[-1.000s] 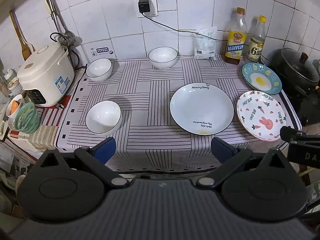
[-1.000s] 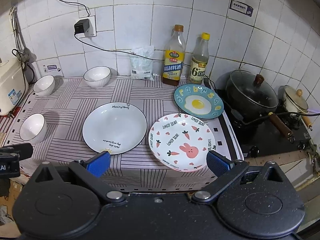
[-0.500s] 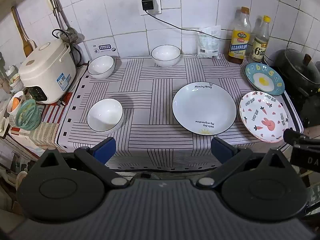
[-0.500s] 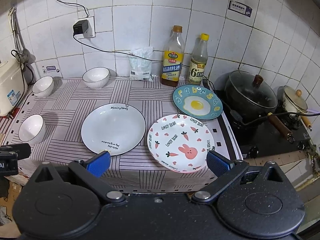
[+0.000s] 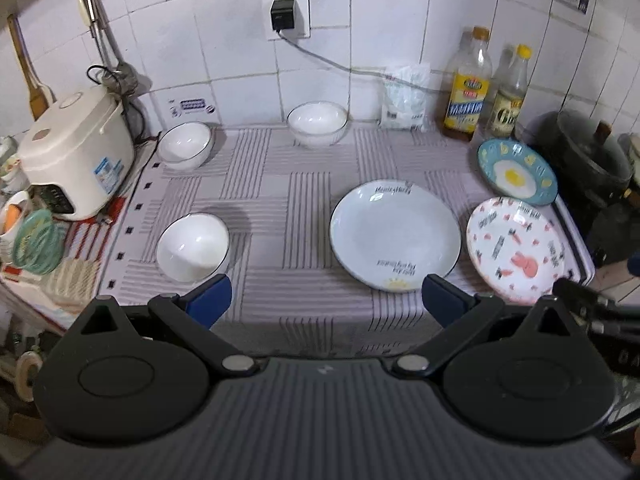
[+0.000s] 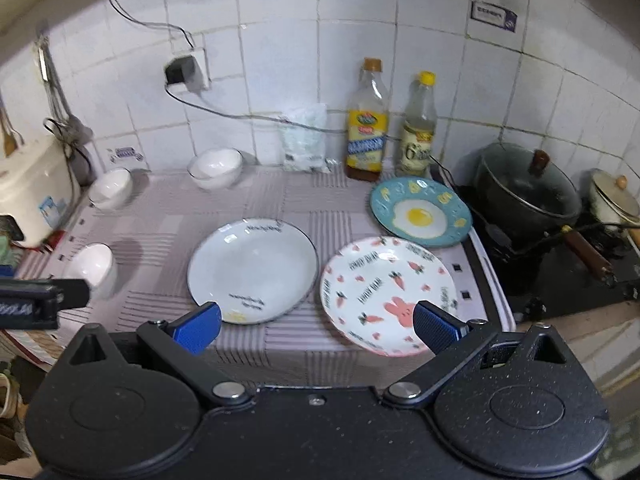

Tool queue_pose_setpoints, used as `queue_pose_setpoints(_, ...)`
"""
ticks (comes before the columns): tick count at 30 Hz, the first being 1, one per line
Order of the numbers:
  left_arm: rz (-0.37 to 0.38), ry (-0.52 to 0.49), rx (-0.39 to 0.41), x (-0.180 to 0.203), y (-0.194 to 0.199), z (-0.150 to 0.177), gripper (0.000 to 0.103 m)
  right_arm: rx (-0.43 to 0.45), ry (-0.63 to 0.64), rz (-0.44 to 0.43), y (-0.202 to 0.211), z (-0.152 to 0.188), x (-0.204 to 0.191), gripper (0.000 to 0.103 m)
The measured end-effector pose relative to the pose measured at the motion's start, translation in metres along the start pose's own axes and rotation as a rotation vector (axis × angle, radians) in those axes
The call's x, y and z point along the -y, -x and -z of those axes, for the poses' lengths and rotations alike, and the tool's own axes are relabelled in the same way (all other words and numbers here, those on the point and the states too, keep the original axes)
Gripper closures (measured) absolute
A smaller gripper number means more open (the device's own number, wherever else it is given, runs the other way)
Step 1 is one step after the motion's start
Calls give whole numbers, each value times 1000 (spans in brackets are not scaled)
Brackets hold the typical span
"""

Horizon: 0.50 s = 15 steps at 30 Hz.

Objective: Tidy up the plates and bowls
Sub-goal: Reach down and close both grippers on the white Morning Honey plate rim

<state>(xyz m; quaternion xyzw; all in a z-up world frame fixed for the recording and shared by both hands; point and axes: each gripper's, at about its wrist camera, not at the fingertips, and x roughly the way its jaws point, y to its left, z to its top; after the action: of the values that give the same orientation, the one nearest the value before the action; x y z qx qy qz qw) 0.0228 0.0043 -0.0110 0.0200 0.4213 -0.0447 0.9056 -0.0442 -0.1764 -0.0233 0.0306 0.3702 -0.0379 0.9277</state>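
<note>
Both tongs have edged closer to the counter, left tongs (image 5: 323,300) and right tongs (image 6: 316,322) spread wide, holding nothing

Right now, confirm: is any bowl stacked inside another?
No: the three bowls stand apart on the cloth, none nested.

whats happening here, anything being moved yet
Nothing is held yet. The left gripper and right gripper are both open, hovering at the near edge of the striped cloth. Three white bowls and three plates, white, bunny and egg-print, sit apart, unstacked.
</note>
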Motion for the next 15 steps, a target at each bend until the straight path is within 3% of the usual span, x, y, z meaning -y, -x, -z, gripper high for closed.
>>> queue_pose_setpoints(8, 82, 46, 64, -21, -55, -11, 0, 125, 60, -72, -32, 7, 4, 0)
queue_pose_setpoints(12, 136, 99, -9, -26, -110, -14, 2, 198, 8, -164, -59, 15, 17, 0)
queue_pose_setpoints(15, 167, 139, -58, -26, -152, -8, 5, 168, -58, -230, -92, 19, 23, 0)
